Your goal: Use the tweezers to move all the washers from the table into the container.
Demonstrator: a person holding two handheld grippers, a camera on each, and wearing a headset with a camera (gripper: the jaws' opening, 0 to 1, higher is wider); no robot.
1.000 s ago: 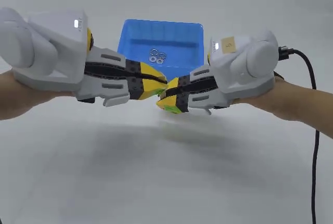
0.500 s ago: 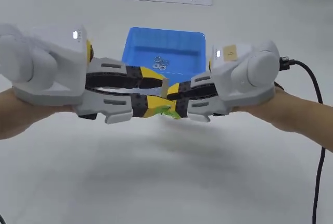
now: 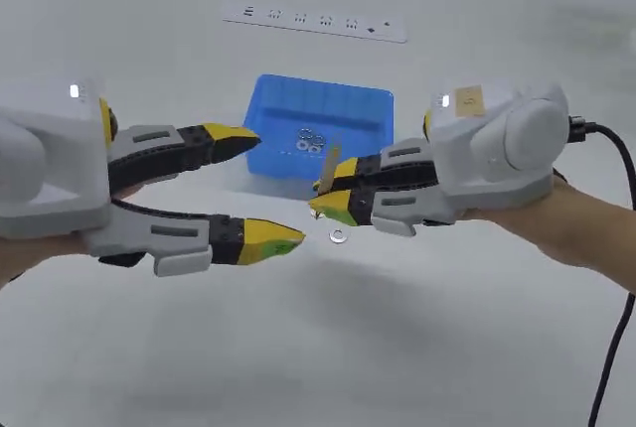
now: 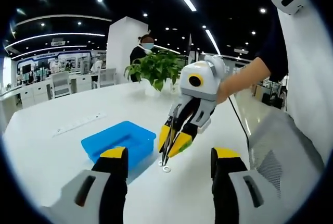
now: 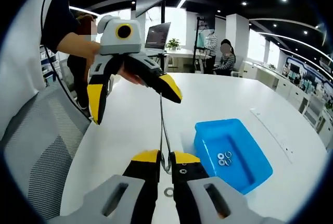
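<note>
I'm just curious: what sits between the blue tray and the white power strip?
Nothing: the head view shows bare table between the blue container and the power strip.

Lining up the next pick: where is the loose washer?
Head view: the washer lies on the table just below the tweezers, on the container's near side.

A white power strip (image 3: 316,22) lies along the far edge of the white bench (image 3: 328,348). A black cable (image 3: 611,278) curves down at the bench's right side. In the left gripper view, a potted plant (image 4: 156,70) stands at the bench's far end with a person (image 4: 144,47) behind it. A grey mesh chair (image 5: 31,151) sits beside the bench.
</note>
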